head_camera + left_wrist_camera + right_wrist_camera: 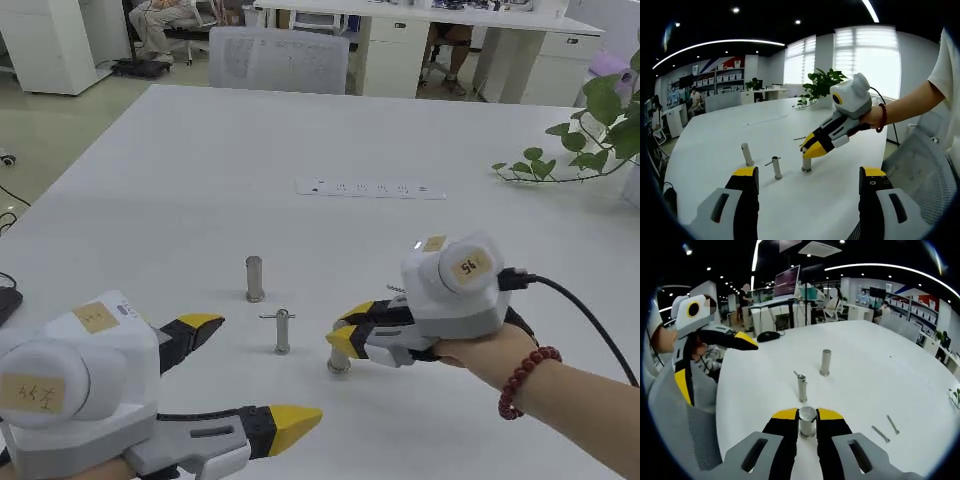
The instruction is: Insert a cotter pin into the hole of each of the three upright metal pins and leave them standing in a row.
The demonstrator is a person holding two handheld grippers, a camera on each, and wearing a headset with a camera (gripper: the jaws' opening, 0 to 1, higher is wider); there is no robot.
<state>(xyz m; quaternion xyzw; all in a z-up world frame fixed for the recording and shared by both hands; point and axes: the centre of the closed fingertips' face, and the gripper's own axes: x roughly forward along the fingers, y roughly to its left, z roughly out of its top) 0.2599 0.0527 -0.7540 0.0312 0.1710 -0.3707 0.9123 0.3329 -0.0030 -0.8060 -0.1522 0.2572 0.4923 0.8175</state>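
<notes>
One of three done: middle pin [282, 338] carries its cotter pin [276, 316] | right tongs [341, 341] clamp the near pin [807, 421] upright | left tongs [255, 370] open, empty | far pin [254, 278] bare | two loose cotter pins [880, 433] waiting on the surface [420, 120]

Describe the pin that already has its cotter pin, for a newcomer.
On the white table, nearer than the power strip, stand three pins. It is the middle pin: a cotter pin crosses its top, while the far pin is bare and the right gripper clamps the near pin.
</notes>
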